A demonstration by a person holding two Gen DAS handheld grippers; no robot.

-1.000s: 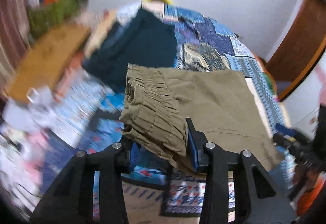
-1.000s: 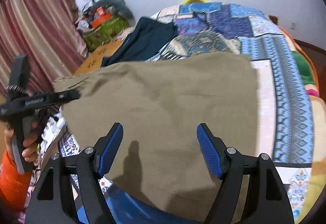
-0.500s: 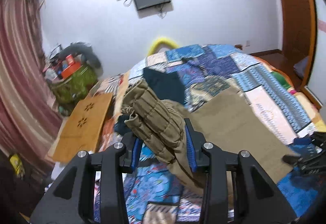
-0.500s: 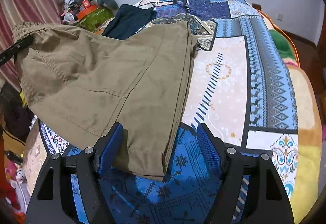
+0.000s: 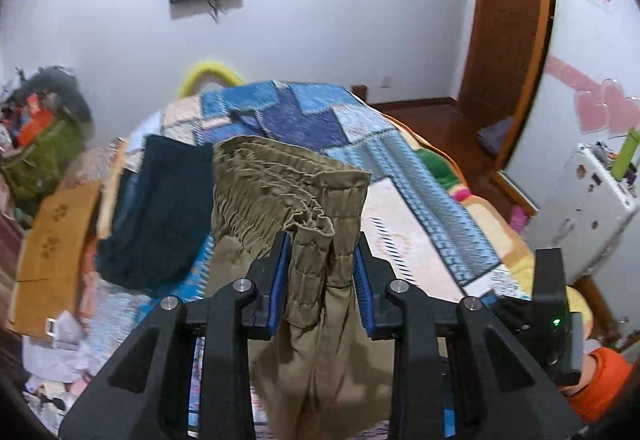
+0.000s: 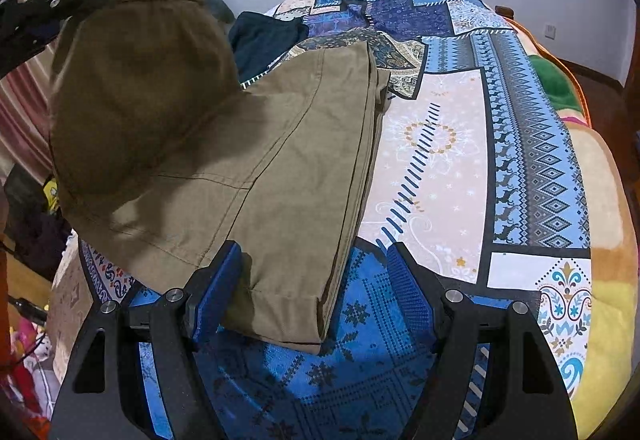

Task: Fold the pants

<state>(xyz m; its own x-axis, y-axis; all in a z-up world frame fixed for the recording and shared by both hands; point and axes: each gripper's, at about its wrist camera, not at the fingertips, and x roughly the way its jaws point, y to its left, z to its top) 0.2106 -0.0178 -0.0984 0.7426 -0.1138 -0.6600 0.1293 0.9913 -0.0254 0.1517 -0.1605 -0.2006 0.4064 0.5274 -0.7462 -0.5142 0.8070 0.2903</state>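
Waistband [image 5: 288, 183] higher in left gripper [image 5: 322, 272]

The pants [image 6: 248, 159] lie on the bed [image 6: 540, 159] toward its left side, hem end nearest, waistband [image 5: 288, 183] raised off it in the left gripper [image 5: 322, 280]. The right gripper [image 6: 312, 292] sits over the hem, one finger on the cloth. Behind the pants a garment [image 6: 264, 35] lies on the bed.

Left claw [image 5: 322, 272] raised and clamped tight — right claw [image 6: 316, 280] low, its jaws spread wide.
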